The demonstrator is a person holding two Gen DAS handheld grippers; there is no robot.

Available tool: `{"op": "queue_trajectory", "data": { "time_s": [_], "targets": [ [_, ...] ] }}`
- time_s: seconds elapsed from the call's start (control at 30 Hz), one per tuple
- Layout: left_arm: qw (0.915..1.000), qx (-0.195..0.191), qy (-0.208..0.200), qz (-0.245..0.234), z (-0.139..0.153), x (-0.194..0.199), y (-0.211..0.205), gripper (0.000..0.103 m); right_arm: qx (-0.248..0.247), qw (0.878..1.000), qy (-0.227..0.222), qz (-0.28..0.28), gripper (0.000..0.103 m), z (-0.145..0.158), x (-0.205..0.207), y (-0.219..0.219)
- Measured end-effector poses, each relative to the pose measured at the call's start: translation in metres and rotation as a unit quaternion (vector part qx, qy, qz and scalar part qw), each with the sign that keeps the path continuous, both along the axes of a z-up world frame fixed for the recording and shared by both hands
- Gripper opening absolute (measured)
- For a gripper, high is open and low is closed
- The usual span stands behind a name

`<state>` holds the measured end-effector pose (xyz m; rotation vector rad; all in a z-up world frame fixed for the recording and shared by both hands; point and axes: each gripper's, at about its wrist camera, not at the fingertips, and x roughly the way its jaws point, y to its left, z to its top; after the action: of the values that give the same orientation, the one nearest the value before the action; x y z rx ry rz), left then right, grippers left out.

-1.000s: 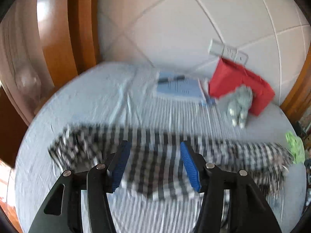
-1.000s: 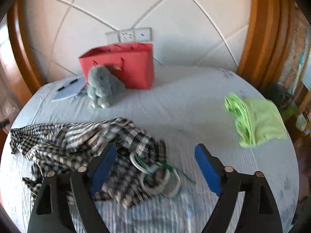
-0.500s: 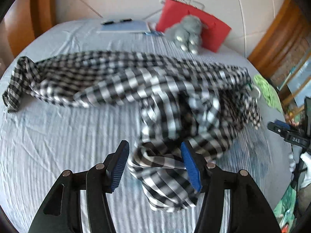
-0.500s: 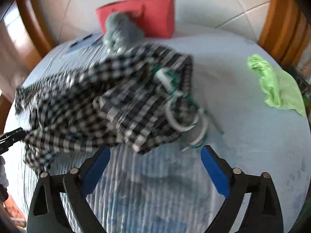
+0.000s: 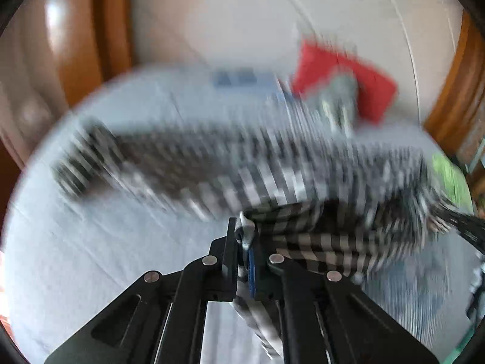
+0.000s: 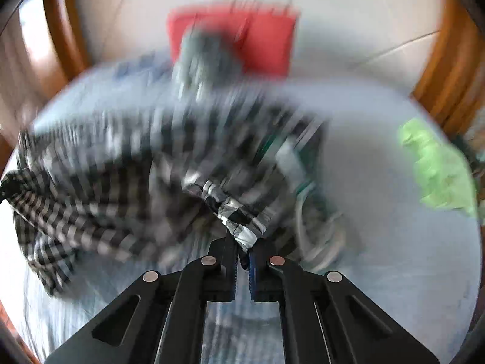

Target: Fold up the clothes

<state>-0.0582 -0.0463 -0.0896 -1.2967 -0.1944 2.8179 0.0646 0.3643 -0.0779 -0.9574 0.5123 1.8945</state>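
A black-and-white checked shirt lies crumpled across the pale blue bed sheet, blurred by motion. My left gripper is shut on a bunched edge of the shirt, with cloth hanging down between its arms. In the right wrist view the checked shirt spreads to the left, and my right gripper is shut on a folded hem of it. White and green hangers lie tangled in the shirt just right of that grip.
A red bag and a grey plush toy stand at the headboard. A blue notebook lies beside them. A lime green garment sits on the right of the bed. Wooden frame edges flank both sides.
Both grippers went from open above the shirt to shut on its cloth. The shirt has been bunched and dragged, and both views are now blurred.
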Motion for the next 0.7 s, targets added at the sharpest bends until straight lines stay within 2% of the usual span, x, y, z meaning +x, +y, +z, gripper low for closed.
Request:
{"op": "queue_trajectory", "data": {
  "time_s": [0.07, 0.17, 0.2, 0.23, 0.27, 0.3, 0.33, 0.4, 0.5, 0.57, 0.63, 0.7],
  "targets": [
    [0.9991, -0.005, 0.04, 0.014, 0.033, 0.001, -0.016, 0.003, 0.045, 0.998, 0.033, -0.031, 0.004, 0.045, 0.025, -0.01],
    [0.9978, 0.043, 0.048, -0.016, 0.055, -0.003, -0.028, 0.009, 0.106, 0.99, 0.055, -0.077, 0.004, 0.104, 0.069, -0.032],
    [0.9964, 0.064, 0.04, -0.038, 0.056, -0.003, -0.026, 0.014, 0.113, 0.988, 0.057, -0.09, 0.004, 0.114, 0.08, -0.036],
    [0.9948, 0.078, 0.033, -0.057, 0.055, -0.001, -0.023, 0.025, 0.119, 0.985, 0.057, -0.109, 0.004, 0.123, 0.094, -0.044],
    [0.9943, 0.076, 0.026, -0.07, 0.05, 0.003, -0.019, 0.035, 0.116, 0.984, 0.054, -0.126, 0.004, 0.126, 0.106, -0.05],
    [0.9937, 0.073, 0.019, -0.083, 0.045, 0.007, -0.015, 0.05, 0.106, 0.983, 0.047, -0.141, 0.004, 0.123, 0.113, -0.054],
    [0.9929, 0.071, 0.012, -0.095, 0.04, 0.011, -0.011, 0.056, 0.094, 0.983, 0.038, -0.152, 0.005, 0.118, 0.119, -0.057],
    [0.9927, 0.067, -0.006, -0.1, 0.027, 0.016, -0.012, 0.056, 0.038, 0.985, 0.013, -0.166, 0.005, 0.088, 0.134, -0.061],
    [0.9936, 0.07, -0.052, -0.072, 0.001, 0.012, -0.032, 0.057, -0.066, 0.982, -0.008, -0.18, 0.015, 0.03, 0.151, -0.067],
    [0.9941, 0.066, -0.067, -0.055, -0.007, 0.004, -0.044, 0.057, -0.103, 0.975, -0.023, -0.194, 0.046, 0.001, 0.159, -0.073],
    [0.9945, 0.062, -0.066, -0.052, -0.009, -0.005, -0.046, 0.057, -0.122, 0.97, -0.023, -0.208, 0.06, -0.016, 0.165, -0.079],
    [0.9942, 0.059, -0.064, -0.062, -0.008, -0.015, -0.039, 0.061, -0.131, 0.968, -0.011, -0.214, 0.067, -0.023, 0.17, -0.082]
  ]
}}
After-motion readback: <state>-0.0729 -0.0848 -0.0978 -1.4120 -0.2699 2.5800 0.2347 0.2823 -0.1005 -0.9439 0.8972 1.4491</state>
